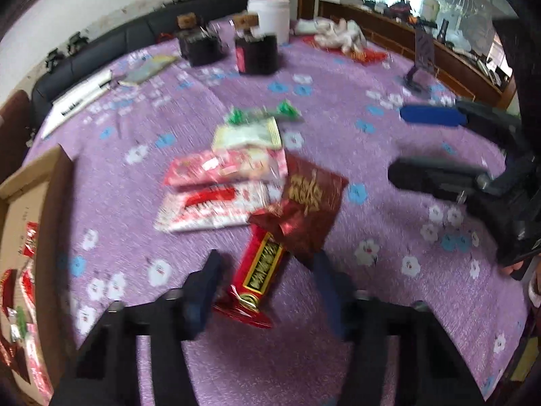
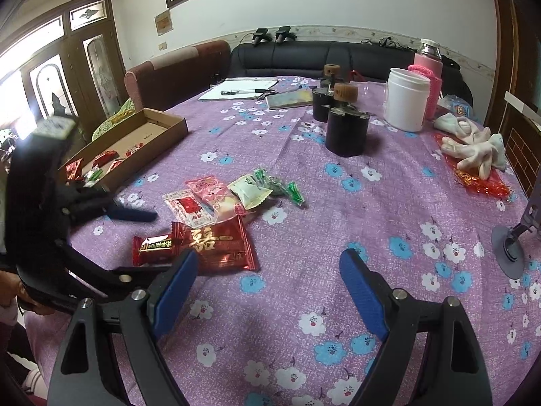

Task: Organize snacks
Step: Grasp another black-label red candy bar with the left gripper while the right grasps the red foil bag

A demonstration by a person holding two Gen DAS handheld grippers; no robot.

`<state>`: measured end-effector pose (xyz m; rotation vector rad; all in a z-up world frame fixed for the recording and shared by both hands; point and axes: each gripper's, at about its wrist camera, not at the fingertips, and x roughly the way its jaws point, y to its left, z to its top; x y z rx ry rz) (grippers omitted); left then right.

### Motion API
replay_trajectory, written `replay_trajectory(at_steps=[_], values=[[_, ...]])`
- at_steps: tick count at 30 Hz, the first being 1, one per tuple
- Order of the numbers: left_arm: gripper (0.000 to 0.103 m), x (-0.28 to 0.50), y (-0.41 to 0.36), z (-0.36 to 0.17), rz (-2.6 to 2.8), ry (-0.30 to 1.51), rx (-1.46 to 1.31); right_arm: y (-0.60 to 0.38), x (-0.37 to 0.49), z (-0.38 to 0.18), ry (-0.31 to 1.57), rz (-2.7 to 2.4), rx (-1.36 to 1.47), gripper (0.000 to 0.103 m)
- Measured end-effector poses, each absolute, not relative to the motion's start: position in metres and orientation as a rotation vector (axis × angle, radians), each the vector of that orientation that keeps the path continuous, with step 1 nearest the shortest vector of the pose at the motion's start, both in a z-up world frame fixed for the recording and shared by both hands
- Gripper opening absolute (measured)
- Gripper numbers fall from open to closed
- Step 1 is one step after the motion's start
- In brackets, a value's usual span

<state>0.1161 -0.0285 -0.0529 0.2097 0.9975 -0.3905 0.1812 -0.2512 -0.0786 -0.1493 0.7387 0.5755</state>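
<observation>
Several snack packets lie in a loose pile on the purple flowered tablecloth (image 2: 304, 304). A red bar with a gold label (image 1: 258, 270) (image 2: 157, 247) lies nearest my left gripper (image 1: 267, 267), which is open with the bar between its blue fingers; the view is blurred. A dark red packet with gold characters (image 1: 307, 209) (image 2: 219, 247) overlaps the bar. Pink-white packets (image 1: 216, 199) (image 2: 196, 203), a pale green packet (image 1: 250, 133) (image 2: 250, 191) and green-wrapped candies (image 2: 280, 184) lie beyond. My right gripper (image 2: 268, 270) is open and empty above bare cloth; it also shows in the left wrist view (image 1: 399, 142).
A cardboard box (image 2: 135, 145) (image 1: 23, 203) holding several wrapped snacks sits at the table's left edge. Two dark jars (image 2: 346, 132), a white tub (image 2: 407, 99), a pink bottle (image 2: 427, 77), white gloves (image 2: 473, 145), papers with a pen (image 2: 243, 89) and a small grey stand (image 2: 510, 250) are on the table.
</observation>
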Motion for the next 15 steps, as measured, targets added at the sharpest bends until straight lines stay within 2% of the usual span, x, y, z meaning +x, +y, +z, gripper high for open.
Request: replay_trajectory(at_steps=[2, 4, 6, 15], values=[[0.048, 0.115, -0.028, -0.052, -0.395, 1.003, 0.204, -0.248, 0.183, -0.078, 0.74, 0.582, -0.144, 0.085], [0.035, 0.116, -0.026, -0.051, -0.386, 1.008, 0.195, -0.242, 0.183, -0.079, 0.743, 0.594, -0.147, 0.085], [0.028, 0.116, -0.022, -0.05, -0.381, 1.012, 0.19, -0.234, 0.185, -0.081, 0.753, 0.609, -0.154, 0.085], [0.028, 0.111, -0.023, -0.051, -0.392, 1.011, 0.21, -0.193, 0.195, -0.097, 0.801, 0.652, -0.226, 0.085]])
